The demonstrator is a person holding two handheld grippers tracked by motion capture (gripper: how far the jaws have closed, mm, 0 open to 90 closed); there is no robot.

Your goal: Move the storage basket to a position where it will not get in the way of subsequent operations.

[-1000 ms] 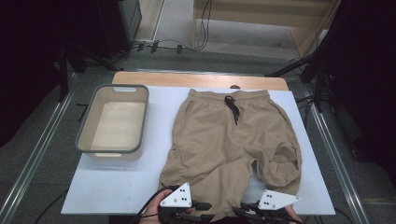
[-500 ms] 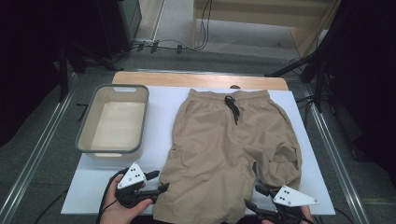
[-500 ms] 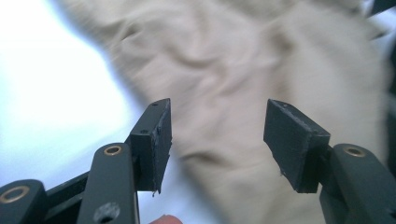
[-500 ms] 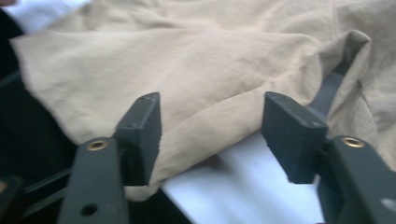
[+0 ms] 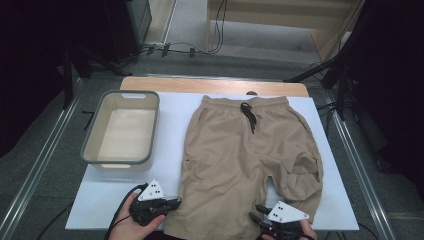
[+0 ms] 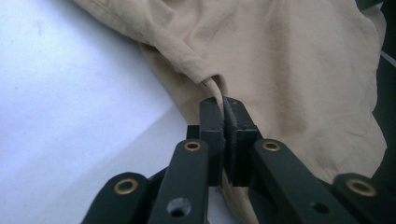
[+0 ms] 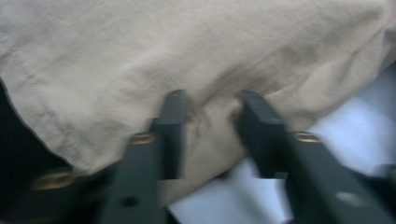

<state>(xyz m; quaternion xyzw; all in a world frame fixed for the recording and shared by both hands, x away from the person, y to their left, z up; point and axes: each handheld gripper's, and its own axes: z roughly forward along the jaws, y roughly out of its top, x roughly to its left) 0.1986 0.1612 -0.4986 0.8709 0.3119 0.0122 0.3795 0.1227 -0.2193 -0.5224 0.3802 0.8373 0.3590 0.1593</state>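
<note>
Tan shorts (image 5: 240, 150) with a black drawstring (image 5: 248, 114) lie flat on the white table top (image 5: 170, 115), waistband at the far side. My left gripper (image 5: 175, 202) is at the outer edge of the left leg near the hem. In the left gripper view its jaws (image 6: 224, 105) have just been closing and are pressed together on a raised fold of the tan cloth (image 6: 289, 60). My right gripper (image 5: 256, 212) is at the hem of the right leg. Its jaws (image 7: 210, 107) have just been closing and squeeze a puckered bunch of the cloth (image 7: 187, 46); that view is blurred.
An empty grey-rimmed bin (image 5: 87, 145) stands on the left of the table, apart from the shorts. A wooden strip (image 5: 210, 84) runs along the far edge. Metal rails flank the table; dark stands and cables lie on the floor behind.
The left gripper moved left from under the middle of the shorts to the left leg's outer edge and closed on cloth. The right gripper swung right, then came back to the right hem.
</note>
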